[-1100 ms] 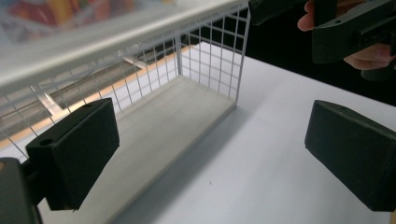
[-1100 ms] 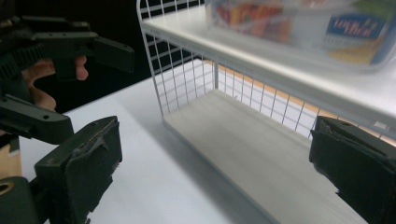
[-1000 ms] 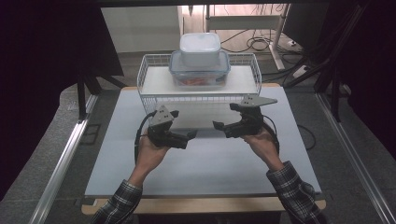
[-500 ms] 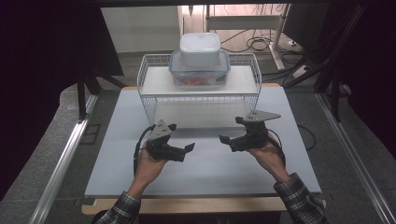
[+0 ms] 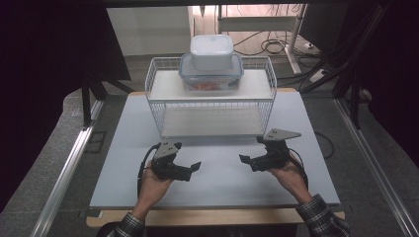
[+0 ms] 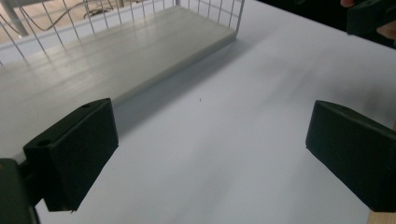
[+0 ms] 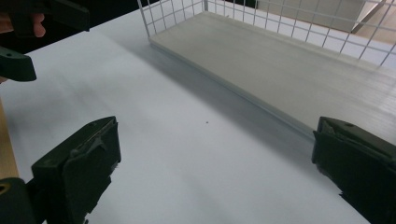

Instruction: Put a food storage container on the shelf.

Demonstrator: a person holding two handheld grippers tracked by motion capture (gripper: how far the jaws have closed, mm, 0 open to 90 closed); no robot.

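Up top, white box (image 5: 211, 51) on clear container (image 5: 211, 74) holding red food; both tools (image 5: 195, 167) (image 5: 244, 159) gaping, empty

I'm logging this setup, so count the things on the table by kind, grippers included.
Grippers: 2, left and right
Wire rack: 1
Food containers: 2, small white tub on clear lidded box
Total: 5

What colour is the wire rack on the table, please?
White; the wire rack shows best in the high view.
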